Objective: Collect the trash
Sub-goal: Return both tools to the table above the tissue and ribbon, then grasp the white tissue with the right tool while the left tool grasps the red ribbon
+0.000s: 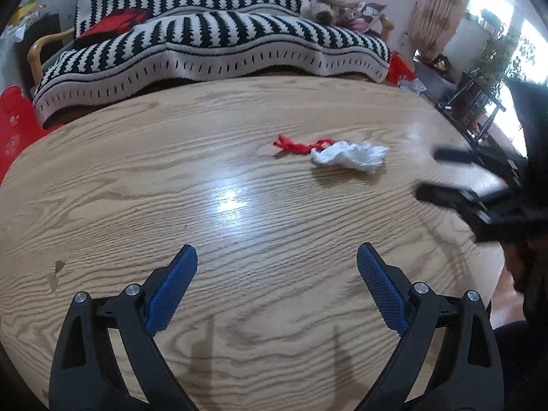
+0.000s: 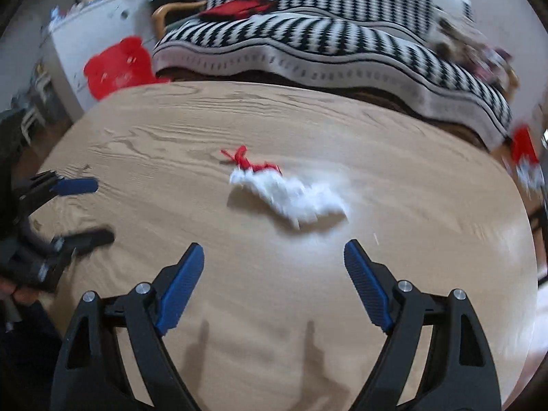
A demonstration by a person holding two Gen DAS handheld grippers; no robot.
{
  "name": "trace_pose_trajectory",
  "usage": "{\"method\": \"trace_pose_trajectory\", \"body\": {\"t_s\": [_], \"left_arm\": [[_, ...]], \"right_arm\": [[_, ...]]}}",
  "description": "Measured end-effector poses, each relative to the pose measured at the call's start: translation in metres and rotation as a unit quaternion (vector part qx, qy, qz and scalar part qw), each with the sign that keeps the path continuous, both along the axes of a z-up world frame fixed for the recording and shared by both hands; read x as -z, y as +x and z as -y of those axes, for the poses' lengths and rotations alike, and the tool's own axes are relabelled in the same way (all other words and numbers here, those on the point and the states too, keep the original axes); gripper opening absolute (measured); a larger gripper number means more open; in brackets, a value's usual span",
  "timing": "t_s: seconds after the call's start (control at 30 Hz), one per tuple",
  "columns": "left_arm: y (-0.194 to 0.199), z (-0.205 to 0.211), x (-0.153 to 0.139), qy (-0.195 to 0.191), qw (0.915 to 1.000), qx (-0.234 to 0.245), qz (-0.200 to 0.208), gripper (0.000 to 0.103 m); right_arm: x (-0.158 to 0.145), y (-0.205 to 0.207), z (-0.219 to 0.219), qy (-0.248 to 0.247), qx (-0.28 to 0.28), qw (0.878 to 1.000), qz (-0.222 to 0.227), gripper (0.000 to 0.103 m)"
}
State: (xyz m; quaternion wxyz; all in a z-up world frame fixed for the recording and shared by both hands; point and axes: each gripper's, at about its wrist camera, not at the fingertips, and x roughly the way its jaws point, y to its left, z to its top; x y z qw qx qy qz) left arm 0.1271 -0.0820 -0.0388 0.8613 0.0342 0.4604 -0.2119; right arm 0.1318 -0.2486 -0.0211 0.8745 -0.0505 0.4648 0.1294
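A crumpled white tissue lies on the wooden table, with a red twisted scrap touching its left end. In the right wrist view the tissue and red scrap lie just ahead of my right gripper, which is open and empty. My left gripper is open and empty above the table, well short of the trash. The right gripper shows at the right edge of the left wrist view, open. The left gripper shows at the left of the right wrist view, open.
A sofa with a black-and-white striped blanket stands behind the table. A red plastic stool sits at the table's far left. A red cushion lies on the sofa. A plant stand is at the right.
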Motion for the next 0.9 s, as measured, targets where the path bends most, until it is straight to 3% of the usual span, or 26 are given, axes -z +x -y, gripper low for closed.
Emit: {"method": "trace_pose_trajectory", "body": {"t_s": [0.1, 0.2, 0.33, 0.4, 0.47, 0.53, 0.57, 0.73, 0.83, 0.9], "left_arm": [[0.007, 0.0, 0.004, -0.003, 0.9999, 0.008, 0.007, 0.091], [0.015, 0.002, 0.006, 0.002, 0.9997, 0.01, 0.02, 0.092], [0.021, 0.009, 0.011, 0.01, 0.9993, 0.017, 0.031, 0.092], [0.025, 0.012, 0.014, 0.015, 0.9993, 0.014, 0.033, 0.092], [0.032, 0.014, 0.016, 0.013, 0.9994, 0.003, 0.032, 0.092], [0.039, 0.015, 0.018, 0.014, 0.9995, -0.01, 0.028, 0.092], [0.041, 0.016, 0.018, 0.014, 0.9994, -0.015, 0.029, 0.092], [0.052, 0.03, 0.016, 0.037, 0.9973, -0.017, 0.06, 0.092], [0.063, 0.045, 0.021, 0.042, 0.9974, 0.01, 0.059, 0.092], [0.078, 0.061, 0.028, 0.065, 0.9948, 0.042, 0.066, 0.092]], "right_arm": [[0.016, 0.034, -0.011, -0.022, -0.022, 0.999, 0.01, 0.082], [0.04, 0.061, -0.016, -0.038, -0.025, 0.999, -0.013, 0.082], [0.058, 0.074, -0.014, -0.026, -0.03, 0.999, -0.025, 0.08], [0.066, 0.077, -0.007, 0.005, -0.023, 0.999, -0.039, 0.074], [0.065, 0.072, -0.004, -0.004, -0.023, 0.999, -0.023, 0.064], [0.064, 0.065, -0.002, -0.004, -0.023, 1.0, -0.018, 0.04], [0.063, 0.064, 0.002, 0.008, -0.014, 1.0, -0.022, 0.036], [0.05, 0.048, 0.017, 0.029, 0.005, 0.999, -0.027, 0.029], [0.04, 0.035, 0.034, 0.037, 0.044, 0.997, -0.05, 0.029], [0.036, 0.026, 0.045, 0.047, 0.06, 0.995, -0.063, 0.029]]}}
